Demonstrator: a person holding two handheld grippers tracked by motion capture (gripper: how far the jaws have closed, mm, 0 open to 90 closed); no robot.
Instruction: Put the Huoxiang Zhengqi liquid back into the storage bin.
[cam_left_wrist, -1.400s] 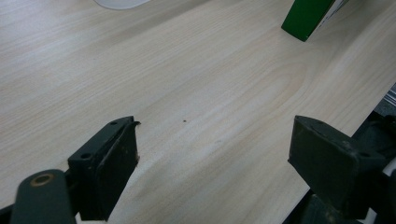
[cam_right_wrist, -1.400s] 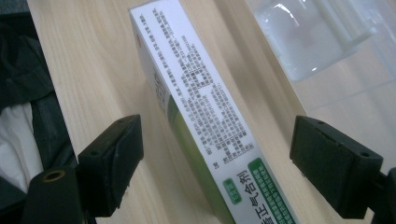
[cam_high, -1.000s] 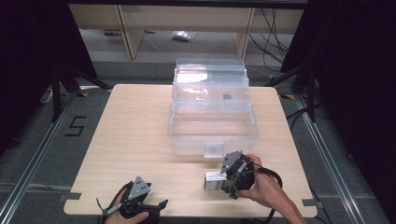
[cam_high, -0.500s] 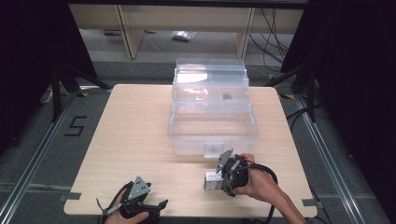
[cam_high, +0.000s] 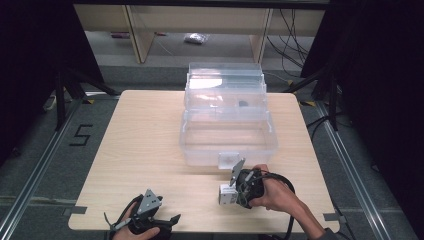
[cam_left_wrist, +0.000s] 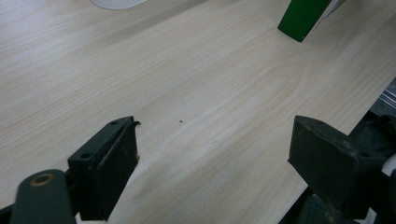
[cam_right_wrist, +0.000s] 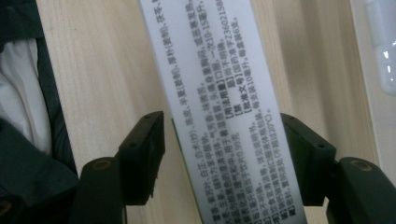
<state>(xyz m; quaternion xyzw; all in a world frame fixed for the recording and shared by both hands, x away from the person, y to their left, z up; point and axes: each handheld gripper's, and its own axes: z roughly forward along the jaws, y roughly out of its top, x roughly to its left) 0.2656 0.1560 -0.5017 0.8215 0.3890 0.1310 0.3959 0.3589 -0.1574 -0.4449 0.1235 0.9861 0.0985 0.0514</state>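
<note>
Nearest the person, the left tongs (cam_high: 167, 220) rest at the bench's (cam_high: 140, 150) front edge with jaws wide apart and nothing between them; in the left gripper view they (cam_left_wrist: 212, 158) frame bare wood.

A little farther in, toward the right, the right tongs (cam_high: 231, 192) reach over a small white carton (cam_high: 227, 195) that lies on the bench just in front of the clear plastic box (cam_high: 227, 135). In the right gripper view the carton (cam_right_wrist: 219, 93), its printed face up, runs between the two jaws (cam_right_wrist: 222, 154), which have just been closing around it. The right jaw looks to be at the carton's edge, while a sliver of wood shows between the left jaw and the carton, so the grip is not yet firm.

To do this step well, the jaws should probably finish closing squarely on the carton's long sides, gently enough not to crush the cardboard, before any lift.

Beyond, the clear plastic box stands open, its lid (cam_high: 225, 87) leaning back, well apart from the left tongs.
</note>
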